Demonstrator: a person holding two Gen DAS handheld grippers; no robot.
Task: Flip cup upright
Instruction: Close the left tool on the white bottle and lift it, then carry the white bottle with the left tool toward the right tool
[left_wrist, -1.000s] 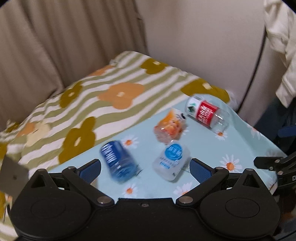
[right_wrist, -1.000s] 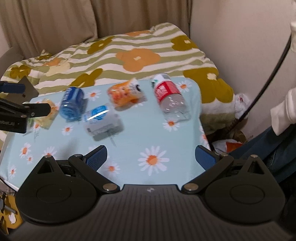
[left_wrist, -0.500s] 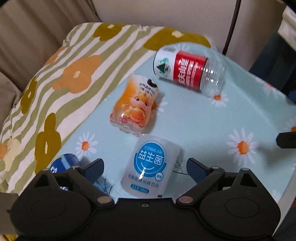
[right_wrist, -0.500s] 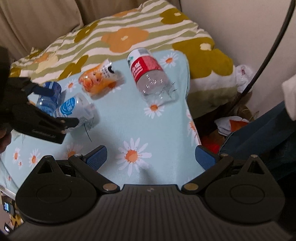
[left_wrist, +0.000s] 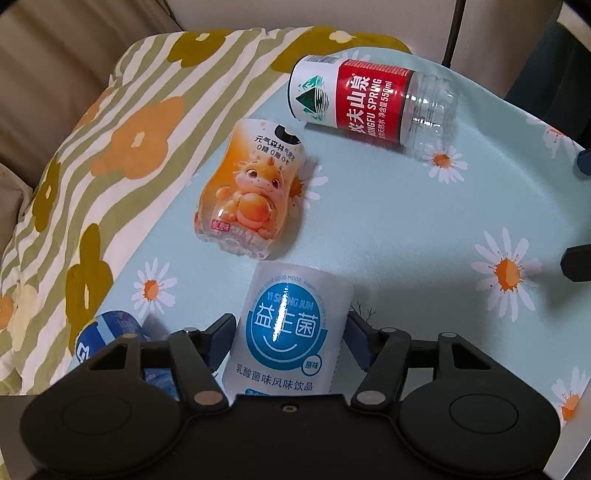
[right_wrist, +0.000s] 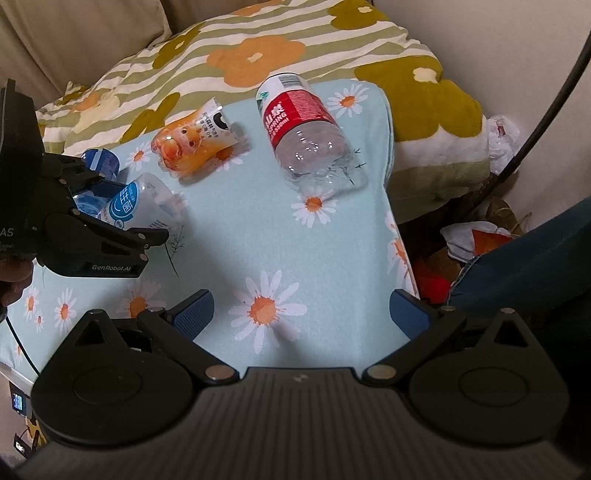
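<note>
Several cut-bottle cups lie on their sides on the light blue daisy cloth (left_wrist: 388, 206). My left gripper (left_wrist: 290, 332) is shut on the white cup with a blue round label (left_wrist: 291, 325), which also shows in the right wrist view (right_wrist: 136, 205), held by the left gripper (right_wrist: 110, 206). An orange cup (left_wrist: 251, 192) lies just beyond it. A red-labelled clear cup (left_wrist: 373, 101) lies at the far side. A blue cup (left_wrist: 107, 336) lies to the left. My right gripper (right_wrist: 301, 314) is open and empty above the cloth's near part.
A striped flower-print quilt (left_wrist: 110, 129) lies behind and left of the cloth. A wall and a black cable (right_wrist: 546, 110) are on the right. Clutter lies on the floor (right_wrist: 476, 236) past the cloth's right edge.
My left gripper has moved forward and down onto the white cup and closed on it. My right gripper has shifted only slightly and stays open.
</note>
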